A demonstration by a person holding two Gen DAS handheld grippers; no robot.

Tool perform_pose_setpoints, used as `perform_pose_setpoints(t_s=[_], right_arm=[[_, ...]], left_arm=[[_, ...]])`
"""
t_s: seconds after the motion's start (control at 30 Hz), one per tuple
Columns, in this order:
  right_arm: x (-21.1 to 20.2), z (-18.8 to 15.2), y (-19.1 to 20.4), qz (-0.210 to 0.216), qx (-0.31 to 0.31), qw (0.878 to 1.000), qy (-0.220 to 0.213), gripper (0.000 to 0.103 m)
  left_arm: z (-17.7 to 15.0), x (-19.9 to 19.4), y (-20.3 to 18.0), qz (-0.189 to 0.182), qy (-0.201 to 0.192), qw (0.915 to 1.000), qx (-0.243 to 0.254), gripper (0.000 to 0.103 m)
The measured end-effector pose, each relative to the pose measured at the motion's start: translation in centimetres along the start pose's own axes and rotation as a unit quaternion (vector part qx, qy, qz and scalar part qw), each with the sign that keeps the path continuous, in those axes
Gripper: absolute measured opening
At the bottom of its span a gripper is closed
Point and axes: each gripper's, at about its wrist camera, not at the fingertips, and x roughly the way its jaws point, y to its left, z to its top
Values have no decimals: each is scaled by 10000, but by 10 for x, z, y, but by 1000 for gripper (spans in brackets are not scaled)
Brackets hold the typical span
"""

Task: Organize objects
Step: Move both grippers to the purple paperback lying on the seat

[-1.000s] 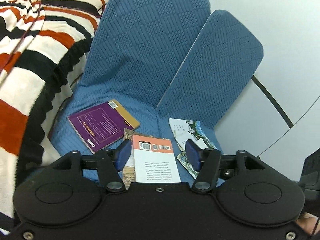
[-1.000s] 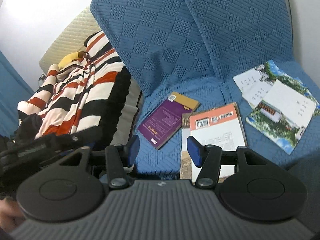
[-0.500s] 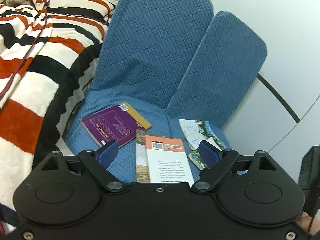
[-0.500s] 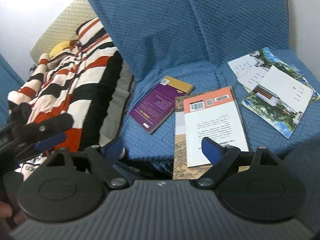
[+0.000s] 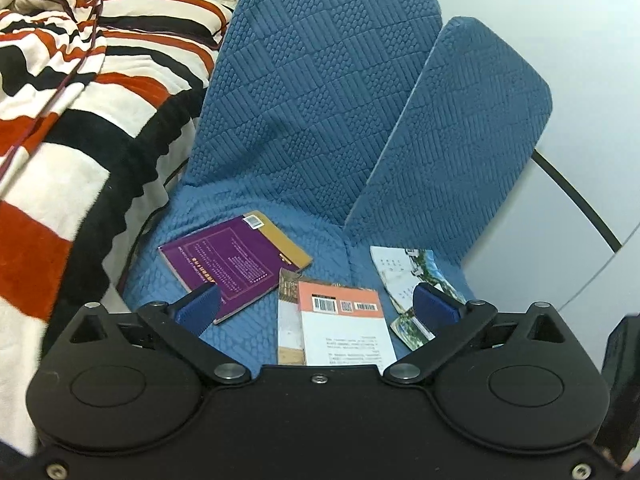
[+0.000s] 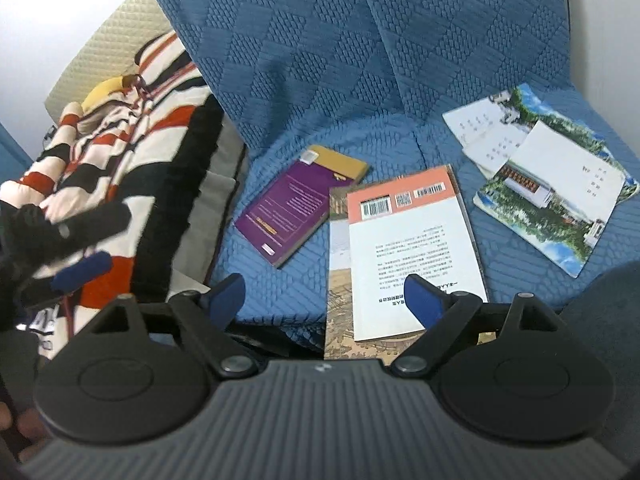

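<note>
Left gripper (image 5: pixel 316 306) opening wide, right gripper (image 6: pixel 324 294) spread, both empty above the orange-and-white book (image 6: pixel 412 248).

books (image 6: pixel 412 248) on sofa (image 6: pixel 360 60), blanket (image 5: pixel 60 120) left

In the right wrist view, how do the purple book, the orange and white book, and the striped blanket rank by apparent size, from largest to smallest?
1. striped blanket, though partly hidden behind the other claw.
2. orange and white book; it lies nearer the camera, so its lead over the next is unsure.
3. purple book.
</note>
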Motion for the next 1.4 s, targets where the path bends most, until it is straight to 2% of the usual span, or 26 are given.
perform_pose_setpoints(t_s=[0.23, 0.33, 0.4, 0.5, 0.63, 0.93, 1.17, 1.33, 1.4], right_arm=[[41, -4, -8, 90, -40, 9997, 228, 88], [55, -3, -10, 104, -14, 9997, 236, 88], [65, -2, -9, 125, -116, 9995, 247, 88], [81, -2, -8, 224, -256, 9990, 284, 88], [103, -2, -5, 332, -279, 9984, 376, 88], [138, 17, -7, 451, -264, 9973, 510, 88], [162, 26, -5, 544, -242, 9967, 543, 87], [179, 31, 4, 639, -318, 9959, 553, 87], [188, 34, 7, 752, -273, 9947, 649, 81]], left_arm=[[-1, 43, 17, 371, -112, 9992, -47, 102], [-1, 60, 20, 827, -205, 9959, 293, 102], [-1, 69, 23, 896, -270, 9949, 382, 102], [1, 89, 35, 950, -245, 9949, 253, 102], [-1, 125, 52, 1040, 60, 9943, 214, 101], [-4, 180, 69, 910, 557, 9942, 157, 101], [12, 213, 70, 1117, 655, 9910, 339, 101], [25, 236, 81, 1183, 1036, 9868, 386, 100], [30, 241, 85, 1225, 1077, 9855, 467, 100]])
